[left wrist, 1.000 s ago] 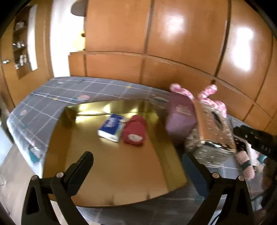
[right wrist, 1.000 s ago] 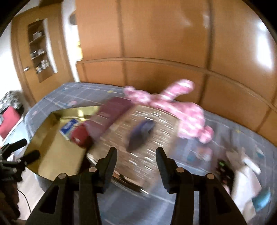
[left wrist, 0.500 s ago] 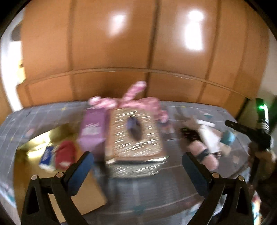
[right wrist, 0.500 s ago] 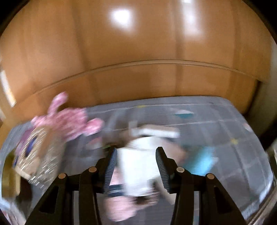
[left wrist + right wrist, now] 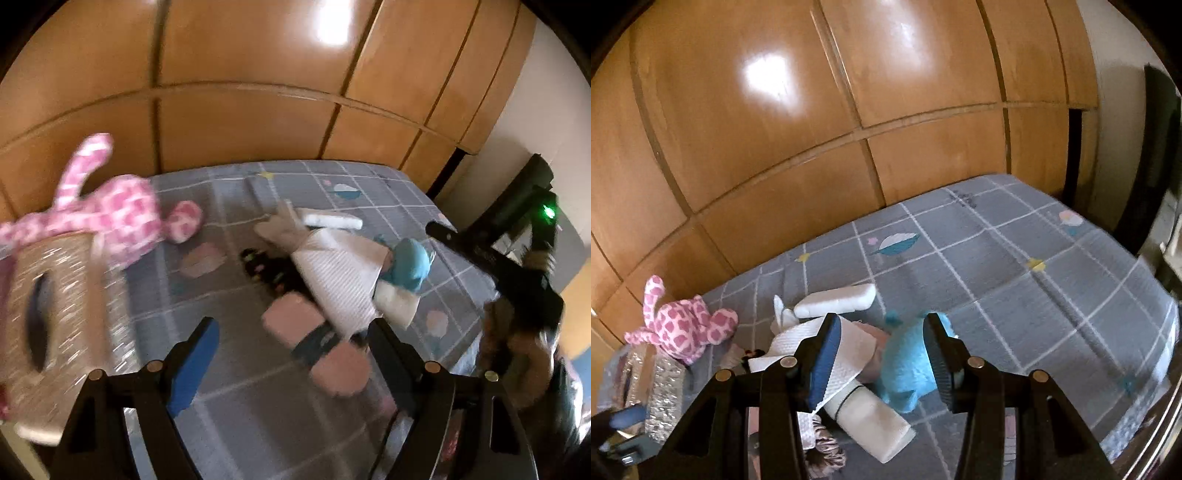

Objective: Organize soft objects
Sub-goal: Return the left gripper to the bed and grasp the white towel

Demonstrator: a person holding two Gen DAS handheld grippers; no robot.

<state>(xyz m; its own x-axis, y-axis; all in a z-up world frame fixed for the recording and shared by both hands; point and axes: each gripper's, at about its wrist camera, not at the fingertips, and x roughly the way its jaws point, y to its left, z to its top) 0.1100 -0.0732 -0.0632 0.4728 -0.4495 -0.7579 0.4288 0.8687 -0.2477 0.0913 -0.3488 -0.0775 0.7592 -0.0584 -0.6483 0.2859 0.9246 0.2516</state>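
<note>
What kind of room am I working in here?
Most likely a bedroom: a grey checked bedsheet over a bed, glossy wooden wardrobe doors behind it, and a pink plush toy lying there.

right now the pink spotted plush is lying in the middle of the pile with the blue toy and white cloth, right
No. The pink spotted plush lies apart from that pile, off to the left against the sparkly tissue box, as the right wrist view shows. The blue toy and white cloth are piled together.
</note>
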